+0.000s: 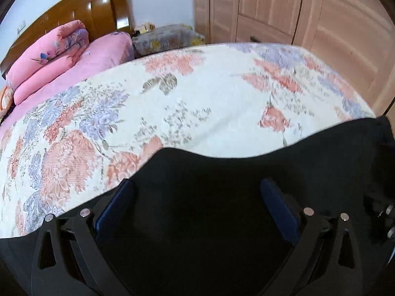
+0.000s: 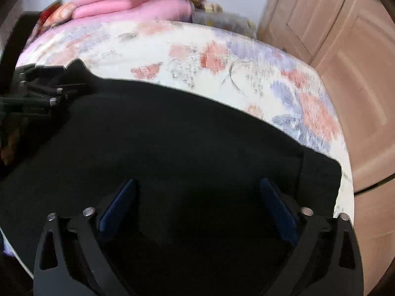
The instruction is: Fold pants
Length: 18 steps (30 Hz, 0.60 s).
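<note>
Black pants (image 1: pixel 209 222) lie flat on the floral bedspread (image 1: pixel 197 103) and fill the lower half of both views. My left gripper (image 1: pixel 197 187) hovers over them, open, its blue pads (image 1: pixel 118 204) spread wide with only flat cloth below. My right gripper (image 2: pixel 197 187) is open too, above the pants (image 2: pixel 172 135) near a seamed end band (image 2: pixel 321 177) by the bed's right edge. The left gripper (image 2: pixel 49 93) also appears at the far-left corner of the cloth in the right wrist view. Part of the right gripper (image 1: pixel 385 217) peeks in at the right edge of the left wrist view.
A folded pink quilt (image 1: pixel 49 49) and pink sheet (image 1: pixel 98 56) lie at the head of the bed by a wooden headboard (image 1: pixel 81 12). Wooden wardrobe doors (image 1: pixel 308 12) stand close beyond the bed's right side. A covered bedside stand (image 1: pixel 167 37) sits between them.
</note>
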Motion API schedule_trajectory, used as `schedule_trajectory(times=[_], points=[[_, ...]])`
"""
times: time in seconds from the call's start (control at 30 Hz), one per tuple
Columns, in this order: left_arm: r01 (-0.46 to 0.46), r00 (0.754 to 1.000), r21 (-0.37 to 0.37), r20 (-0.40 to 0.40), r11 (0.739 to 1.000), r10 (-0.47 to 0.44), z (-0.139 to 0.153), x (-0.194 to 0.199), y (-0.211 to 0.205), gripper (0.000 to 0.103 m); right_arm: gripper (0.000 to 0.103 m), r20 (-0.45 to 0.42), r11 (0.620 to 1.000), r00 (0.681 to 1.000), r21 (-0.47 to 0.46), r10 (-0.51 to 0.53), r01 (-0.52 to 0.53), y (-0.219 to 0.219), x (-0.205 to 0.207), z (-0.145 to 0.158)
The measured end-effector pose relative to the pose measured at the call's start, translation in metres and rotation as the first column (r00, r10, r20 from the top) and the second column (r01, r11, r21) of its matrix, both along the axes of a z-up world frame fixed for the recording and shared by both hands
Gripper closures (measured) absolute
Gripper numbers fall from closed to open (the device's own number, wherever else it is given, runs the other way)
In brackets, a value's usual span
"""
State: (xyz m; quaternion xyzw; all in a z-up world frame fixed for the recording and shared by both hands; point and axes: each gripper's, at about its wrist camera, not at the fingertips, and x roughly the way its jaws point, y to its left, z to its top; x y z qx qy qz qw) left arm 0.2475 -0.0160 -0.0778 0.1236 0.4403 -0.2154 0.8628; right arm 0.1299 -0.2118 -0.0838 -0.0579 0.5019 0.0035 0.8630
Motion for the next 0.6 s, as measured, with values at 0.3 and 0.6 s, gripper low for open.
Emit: schedule_trajectory(times=[0.3,0.6], points=[[-0.020,1.000,-0.046,-0.003,0.999,0.020,0.003,-0.001,0.007,0.001,0.004,-0.102,1.000,0.995,0.008,0.002,-0.001,-0.003,0.003,0.002],[-0.296,0.953,-0.089,0.035,0.951,0.300,0.052,-0.029,0.151,0.001,0.004,0.025,0.985,0.990,0.102,0.138,-0.140,0.076,0.030,0.026]])
